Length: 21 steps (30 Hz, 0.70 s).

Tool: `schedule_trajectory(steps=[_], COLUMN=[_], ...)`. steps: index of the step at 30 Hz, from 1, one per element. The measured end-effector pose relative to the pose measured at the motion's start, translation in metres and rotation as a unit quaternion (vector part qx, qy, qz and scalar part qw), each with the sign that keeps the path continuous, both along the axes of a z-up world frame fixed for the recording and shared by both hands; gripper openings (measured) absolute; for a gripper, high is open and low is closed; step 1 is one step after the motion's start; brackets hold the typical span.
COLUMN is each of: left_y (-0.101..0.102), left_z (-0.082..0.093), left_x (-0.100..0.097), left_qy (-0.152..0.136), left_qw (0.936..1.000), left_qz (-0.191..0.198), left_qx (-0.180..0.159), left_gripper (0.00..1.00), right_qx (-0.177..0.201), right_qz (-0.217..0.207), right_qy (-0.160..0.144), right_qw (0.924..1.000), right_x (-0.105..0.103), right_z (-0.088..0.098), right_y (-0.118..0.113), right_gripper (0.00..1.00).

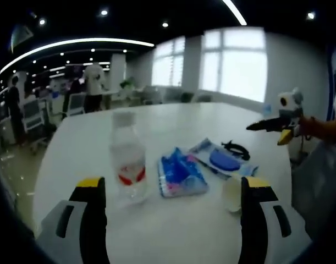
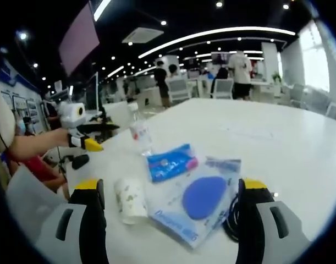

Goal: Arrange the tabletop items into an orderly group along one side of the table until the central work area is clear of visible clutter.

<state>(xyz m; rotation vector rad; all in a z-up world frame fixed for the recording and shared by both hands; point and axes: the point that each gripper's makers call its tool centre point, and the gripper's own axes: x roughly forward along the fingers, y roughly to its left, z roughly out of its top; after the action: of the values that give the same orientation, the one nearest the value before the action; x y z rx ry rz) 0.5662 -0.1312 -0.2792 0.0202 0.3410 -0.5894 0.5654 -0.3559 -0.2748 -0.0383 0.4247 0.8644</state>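
On the white table [image 1: 173,118] stands a clear water bottle [image 1: 128,162] with a red label. Beside it lie a blue packet [image 1: 181,173], a clear pouch [image 1: 222,159] holding a blue oval pad, a black cable [image 1: 236,148] and a white paper cup [image 1: 232,193]. My left gripper [image 1: 174,182] is open just short of the bottle and packet. My right gripper [image 2: 171,185] is open too, over the tipped cup [image 2: 130,201], the packet [image 2: 172,162], the pouch [image 2: 203,198] and the cable [image 2: 233,217]. The bottle [image 2: 140,135] stands farther off. Neither gripper holds anything.
The right gripper [image 1: 280,124] hangs beyond the table's right edge, and the left gripper [image 2: 85,135] hovers off the table's left side, held by a hand. People [image 1: 93,85] and office chairs [image 2: 222,88] stand behind the table [image 2: 266,132].
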Motion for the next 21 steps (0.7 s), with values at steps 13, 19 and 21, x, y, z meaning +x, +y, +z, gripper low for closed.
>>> schedule_trajectory(steps=[13,19,21], left_y=[-0.009,-0.014,-0.015], left_z=[-0.004,0.001,0.003], left_x=[-0.019,-0.024,-0.025], left_qy=[0.019,0.017,0.016], left_qw=[0.9997,0.9998,0.9999], left_qz=[-0.007,-0.001,0.001], left_qx=[0.012,0.004,0.006], left_gripper=[1.00,1.00,1.00], right_qx=[0.016,0.015,0.016], right_qz=[0.032,0.047,0.050], right_qy=[0.002,-0.009,-0.012], right_qw=[0.9994,0.9987,0.9985], right_x=[0.020,0.032,0.036], right_z=[0.004,0.009,0.011], right_y=[0.019,0.028,0.031], right_gripper=[0.99,0.99,0.99])
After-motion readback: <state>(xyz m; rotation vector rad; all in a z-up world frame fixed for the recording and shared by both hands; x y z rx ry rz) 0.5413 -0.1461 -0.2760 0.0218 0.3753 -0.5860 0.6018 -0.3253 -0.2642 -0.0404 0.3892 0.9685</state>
